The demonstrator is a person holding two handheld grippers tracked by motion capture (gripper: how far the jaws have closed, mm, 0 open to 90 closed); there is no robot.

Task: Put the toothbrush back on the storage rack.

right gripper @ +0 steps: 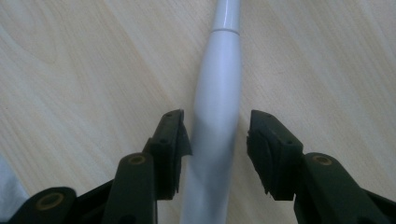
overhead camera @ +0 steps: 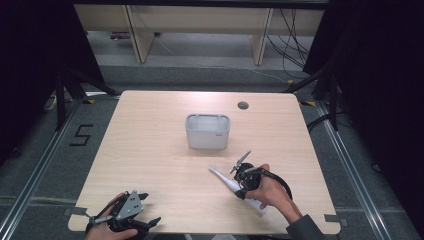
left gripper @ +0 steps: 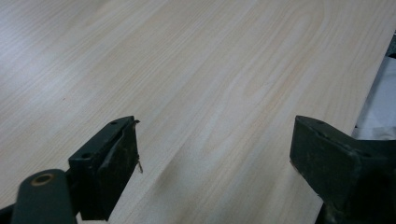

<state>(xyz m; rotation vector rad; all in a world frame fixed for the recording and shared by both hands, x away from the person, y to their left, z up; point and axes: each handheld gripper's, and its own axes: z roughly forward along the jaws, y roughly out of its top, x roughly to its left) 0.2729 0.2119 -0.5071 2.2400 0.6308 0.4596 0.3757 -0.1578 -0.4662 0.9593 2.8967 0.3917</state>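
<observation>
A white electric toothbrush [overhead camera: 226,181] lies flat on the wooden table [overhead camera: 150,150], right of centre, its thin head end pointing toward the far left. My right gripper [overhead camera: 239,188] is down over its handle. In the right gripper view the toothbrush handle [right gripper: 217,88] runs between the two jaws; the left jaw sits against it and a thin gap shows at the right jaw, so the gripper [right gripper: 217,130] is open. My left gripper [overhead camera: 149,208] rests at the table's front left edge, open [left gripper: 215,140] over bare wood.
A grey-white rectangular bin [overhead camera: 207,138] stands upright near the table's middle, behind the toothbrush. A round cable hole [overhead camera: 243,105] sits at the far right of the tabletop. Dark curtains and floor rails flank the table.
</observation>
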